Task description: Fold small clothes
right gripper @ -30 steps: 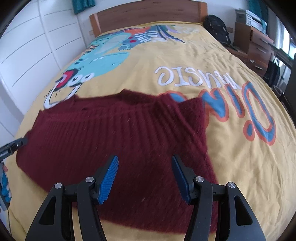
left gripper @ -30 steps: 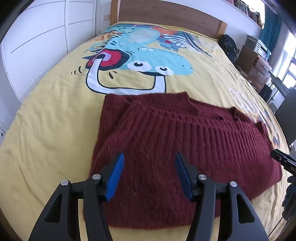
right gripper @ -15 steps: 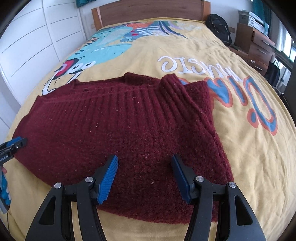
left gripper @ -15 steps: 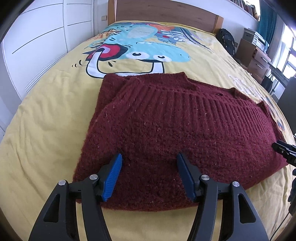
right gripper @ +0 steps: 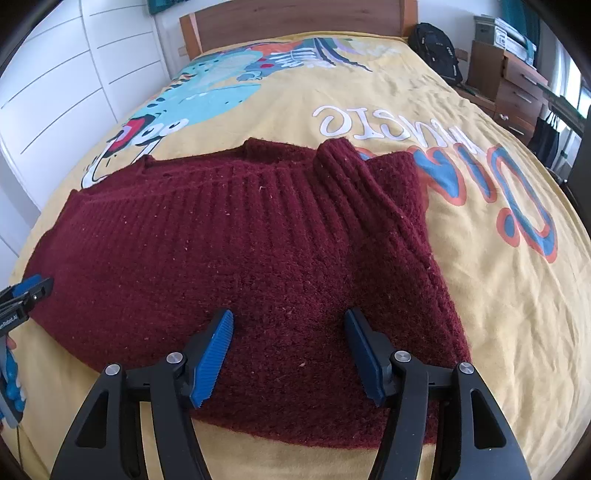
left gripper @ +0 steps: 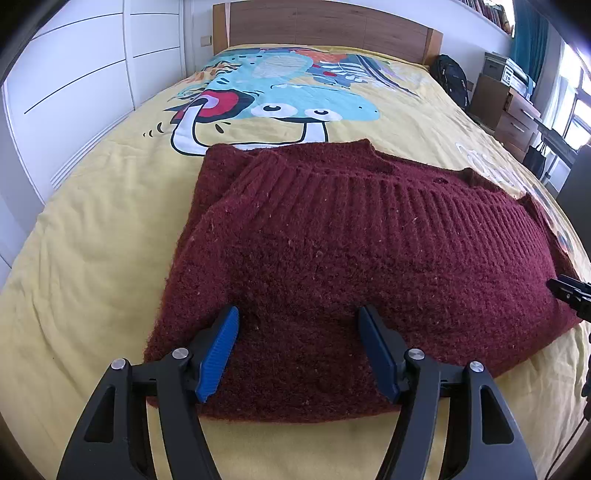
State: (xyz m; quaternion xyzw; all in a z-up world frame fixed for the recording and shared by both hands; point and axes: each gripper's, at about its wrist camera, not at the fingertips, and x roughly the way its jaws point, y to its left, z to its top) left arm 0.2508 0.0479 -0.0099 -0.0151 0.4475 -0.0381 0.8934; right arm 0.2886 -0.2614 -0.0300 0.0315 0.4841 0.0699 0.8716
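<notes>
A dark red knitted sweater (left gripper: 351, 251) lies folded across the yellow printed bedspread (left gripper: 92, 240). It also shows in the right wrist view (right gripper: 240, 251), with a ribbed sleeve (right gripper: 354, 184) folded over its right part. My left gripper (left gripper: 297, 325) is open over the sweater's near left edge, holding nothing. My right gripper (right gripper: 288, 325) is open over the near right edge, holding nothing. The right gripper's tip shows at the far right of the left wrist view (left gripper: 570, 295); the left gripper's tip shows at the left of the right wrist view (right gripper: 22, 295).
A wooden headboard (left gripper: 325, 29) stands at the far end of the bed. White wardrobe doors (left gripper: 74, 92) run along the left. A black backpack (right gripper: 437, 51) and wooden drawers (right gripper: 517, 88) stand on the right.
Both grippers have dropped lower and drawn back toward the sweater's near edge, still open. The sweater has settled flat and looks larger in both views.
</notes>
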